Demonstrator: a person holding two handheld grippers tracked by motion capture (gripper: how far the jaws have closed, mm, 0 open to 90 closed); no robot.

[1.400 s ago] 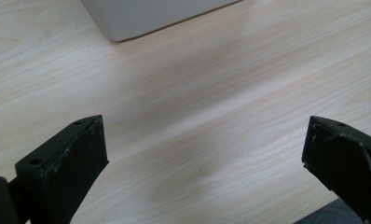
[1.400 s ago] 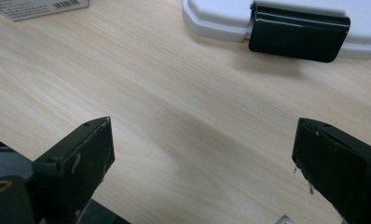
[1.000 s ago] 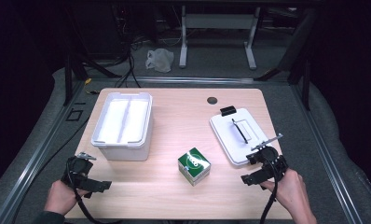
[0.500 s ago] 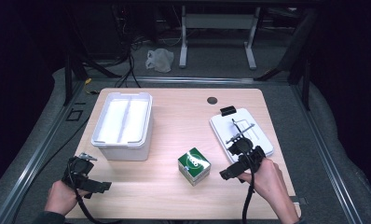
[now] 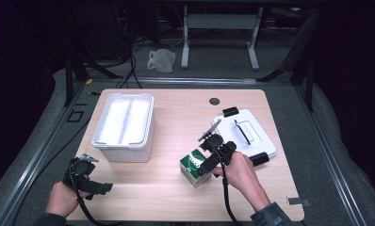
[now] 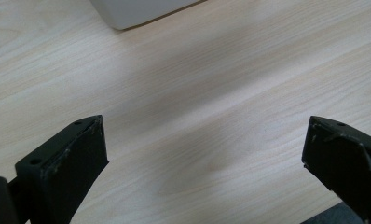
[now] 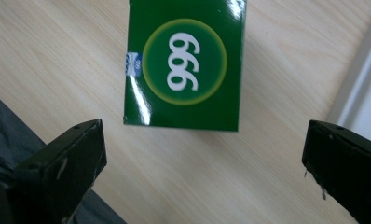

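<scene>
A green box (image 5: 190, 165) with a white "999" in a yellow-ringed circle (image 7: 185, 65) lies on the wooden table (image 5: 176, 117), right of centre. My right gripper (image 5: 203, 167) hovers just at its right side. In the right gripper view its jaws (image 7: 204, 140) stand wide open, with the box a little ahead of them and nothing between them. My left gripper (image 5: 100, 187) rests near the table's front left corner. It is open (image 6: 204, 135) over bare wood.
A white open bin (image 5: 124, 125) stands at the left, its corner (image 6: 141, 9) ahead of the left gripper. A white lid (image 5: 244, 132) with black clips lies at the right, its edge (image 7: 365, 98) near the box. A cable hole (image 5: 214, 100) sits at the back.
My right gripper has moved left from beside the white lid to the green box. The left gripper has stayed put.
</scene>
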